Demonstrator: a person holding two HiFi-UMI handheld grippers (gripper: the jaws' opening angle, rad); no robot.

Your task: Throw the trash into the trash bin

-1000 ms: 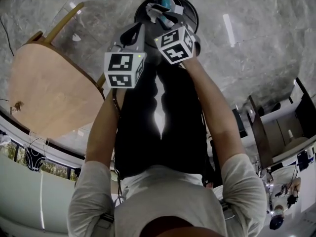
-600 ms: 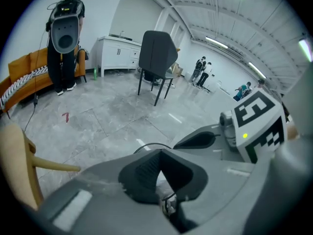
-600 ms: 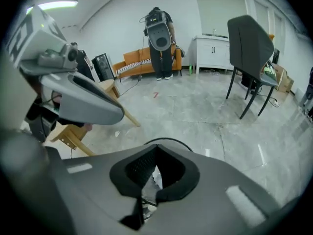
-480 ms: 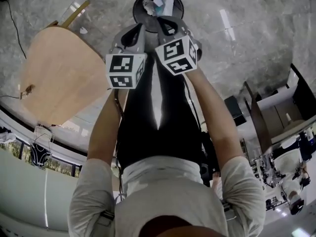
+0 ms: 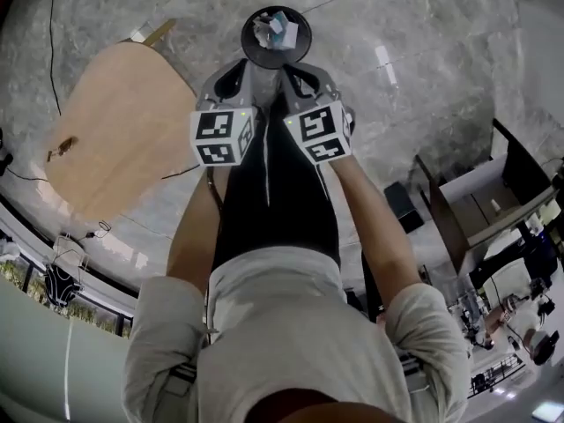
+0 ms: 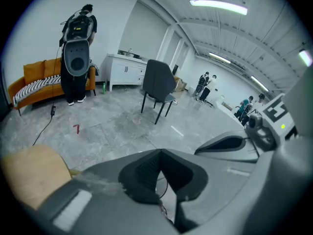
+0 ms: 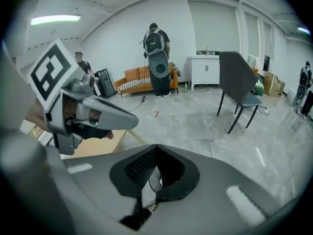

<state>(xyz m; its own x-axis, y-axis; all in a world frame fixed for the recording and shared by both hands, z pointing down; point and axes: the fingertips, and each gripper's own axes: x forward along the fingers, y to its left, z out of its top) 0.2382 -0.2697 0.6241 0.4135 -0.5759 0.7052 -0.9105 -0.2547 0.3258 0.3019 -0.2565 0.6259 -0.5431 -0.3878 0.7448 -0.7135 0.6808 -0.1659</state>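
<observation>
Trash [image 5: 271, 30]: crumpled white pieces and one pale blue piece, lying together inside the trash bin [image 5: 250, 49]. The bin is black and round with an open top. It stands on the grey marble floor [image 5: 423, 77], straight ahead of the person's legs [image 5: 273, 183].

Left gripper [image 6: 160, 155]: jaws pressed together at the tips, nothing pinched. A slit of floor shows under the meeting point.

Right gripper [image 7: 157, 153]: jaws likewise pressed together and empty. A small round shape shows through the gap below the tips; I cannot tell what it is.

In the head view both grippers are held side by side over the legs, marker cubes toward the camera and jaws aimed down at the bin. Their tips sit just short of the bin's near rim in the picture. Neither touches the bin or the trash. Each gripper appears in the other's view.

Wooden counter [image 5: 115, 122]: to the left of the bin and apart from it. A small brown thing [image 5: 63, 148] lies near its left edge, too small to identify. A dark cable [image 5: 51, 25] runs along the floor beyond the counter's far left corner.

Further out, in the gripper views:
- A grey chair [image 6: 159, 89] stands on the open floor.
- A white cabinet [image 6: 124, 72] stands against the far wall.
- An orange sofa [image 6: 36, 80] stands beside the cabinet.
- A person wearing a backpack rig [image 6: 78, 53] stands in front of the sofa.
- More people [image 6: 203, 84] stand well down the room.
</observation>
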